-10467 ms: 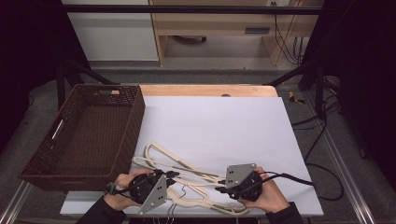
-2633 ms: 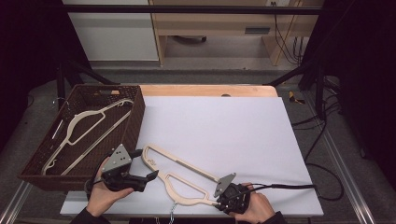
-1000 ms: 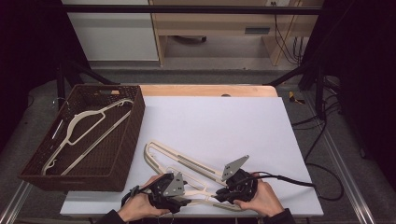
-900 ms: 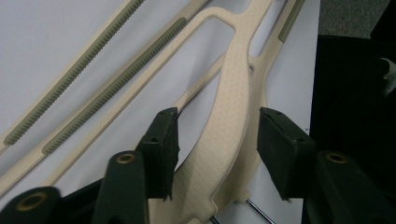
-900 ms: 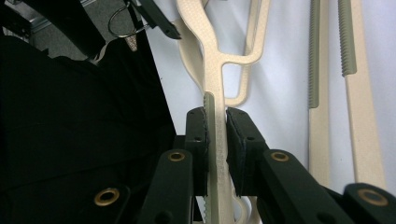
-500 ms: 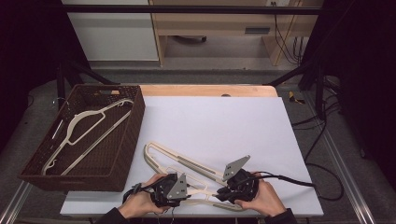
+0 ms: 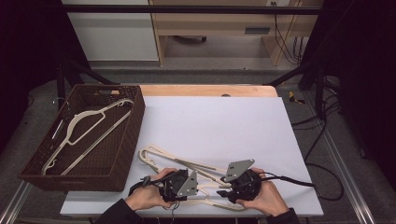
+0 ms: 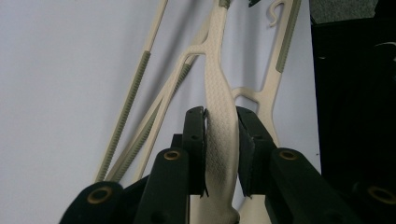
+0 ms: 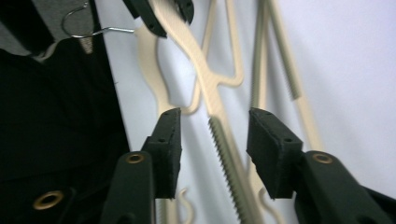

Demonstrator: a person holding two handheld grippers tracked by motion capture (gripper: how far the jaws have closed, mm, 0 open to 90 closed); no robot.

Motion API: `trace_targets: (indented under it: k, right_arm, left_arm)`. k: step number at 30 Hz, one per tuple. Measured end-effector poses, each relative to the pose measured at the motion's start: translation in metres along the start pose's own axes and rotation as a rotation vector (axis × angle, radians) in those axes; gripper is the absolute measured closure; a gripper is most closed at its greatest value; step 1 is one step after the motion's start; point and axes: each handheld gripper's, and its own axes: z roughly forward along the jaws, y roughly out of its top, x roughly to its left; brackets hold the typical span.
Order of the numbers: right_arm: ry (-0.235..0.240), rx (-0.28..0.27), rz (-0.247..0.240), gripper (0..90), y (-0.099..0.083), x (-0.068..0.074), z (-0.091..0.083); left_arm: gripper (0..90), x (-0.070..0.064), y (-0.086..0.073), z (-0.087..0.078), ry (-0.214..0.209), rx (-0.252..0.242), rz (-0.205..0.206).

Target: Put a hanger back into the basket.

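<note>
At the near edge of the white surface point(image 7: 224, 121), the left claw point(image 8: 221, 140) clamped the textured shoulder of a cream hanger point(image 8: 218, 116) lying on another. The right claw point(image 9: 214, 140) stood wide, its jaws straddling that hanger's ribbed bar without touching. A third hanger point(image 7: 88, 133) lay in the basket point(image 7: 133, 135) at the left edge.

My right gripper point(image 9: 212, 149) stands with its jaws spread, one on each side of a cream hanger point(image 9: 205, 74) and not touching it. Its ribbed bar runs down between them. At the top edge my left gripper point(image 9: 161, 14) grips that hanger's shoulder.
</note>
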Motion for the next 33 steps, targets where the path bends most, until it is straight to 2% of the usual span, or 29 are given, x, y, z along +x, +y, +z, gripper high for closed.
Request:
trace_targets:
  k: [1, 2, 3, 5, 6, 8, 11, 14, 18, 22, 24, 26, 27, 28, 29, 30, 33]
  right_arm:
    - [-0.011, -0.001, -0.005, 51.6, 0.000, 0.000, 0.000]
    - [-0.032, -0.008, -0.036, 50.3, 0.000, 0.000, 0.001]
    - [-0.049, -0.014, -0.045, 50.3, 0.000, 0.000, 0.002]
    - [-0.052, -0.016, -0.068, 50.0, -0.001, 0.000, 0.004]
    - [-0.064, -0.019, -0.100, 49.9, -0.001, -0.001, 0.006]
    - [-0.079, -0.008, -0.115, 49.8, 0.000, 0.000, 0.009]
    - [-0.099, 0.009, -0.162, 50.7, 0.001, 0.000, 0.014]
    - [-0.122, 0.005, -0.225, 58.6, 0.005, 0.002, 0.019]
    - [-0.126, -0.006, -0.267, 72.5, 0.007, 0.001, 0.021]
    - [-0.124, 0.007, -0.319, 74.8, 0.005, 0.003, 0.022]
    - [-0.141, 0.004, -0.340, 74.9, 0.004, 0.003, 0.024]
    - [-0.133, 0.019, -0.347, 75.5, 0.004, 0.003, 0.025]
    - [-0.132, 0.024, -0.353, 76.4, 0.004, 0.003, 0.025]
    - [-0.153, 0.016, -0.363, 77.0, 0.003, 0.004, 0.026]
    - [-0.150, 0.025, -0.366, 77.8, 0.003, 0.004, 0.026]
    - [-0.168, 0.021, -0.389, 78.9, 0.003, 0.004, 0.025]
    - [-0.167, 0.022, -0.392, 81.0, 0.002, 0.005, 0.021]
  left_arm:
    - [75.0, 0.001, 0.001, 0.001, -0.005, -0.001, -0.002]
    - [75.1, 0.001, 0.001, 0.001, -0.005, -0.002, 0.002]
    - [75.2, 0.002, 0.002, 0.001, -0.010, 0.005, 0.005]
    - [75.2, 0.004, 0.003, 0.000, -0.015, 0.005, 0.004]
    - [75.4, 0.006, 0.004, -0.001, -0.016, 0.006, 0.003]
    - [75.5, 0.009, 0.006, -0.002, -0.021, 0.002, -0.004]
    - [75.8, 0.014, 0.009, -0.003, -0.025, 0.006, -0.012]
    - [75.9, 0.015, 0.011, -0.003, -0.029, 0.004, -0.012]
    - [75.9, 0.016, 0.013, -0.003, -0.035, 0.009, -0.017]
    - [75.6, 0.018, 0.013, -0.001, -0.052, 0.014, -0.035]
    - [75.7, 0.017, 0.014, 0.001, -0.057, 0.022, -0.038]
    - [75.7, 0.018, 0.015, 0.002, -0.058, 0.030, -0.042]
    - [75.7, 0.018, 0.016, 0.003, -0.061, 0.028, -0.054]
    - [75.3, 0.019, 0.016, 0.003, -0.067, 0.034, -0.064]
    - [75.0, 0.021, 0.017, 0.003, -0.068, 0.026, -0.088]
    - [73.7, 0.023, 0.016, 0.002, -0.069, 0.008, -0.108]
    - [56.8, 0.032, 0.017, -0.005, -0.055, -0.067, -0.184]
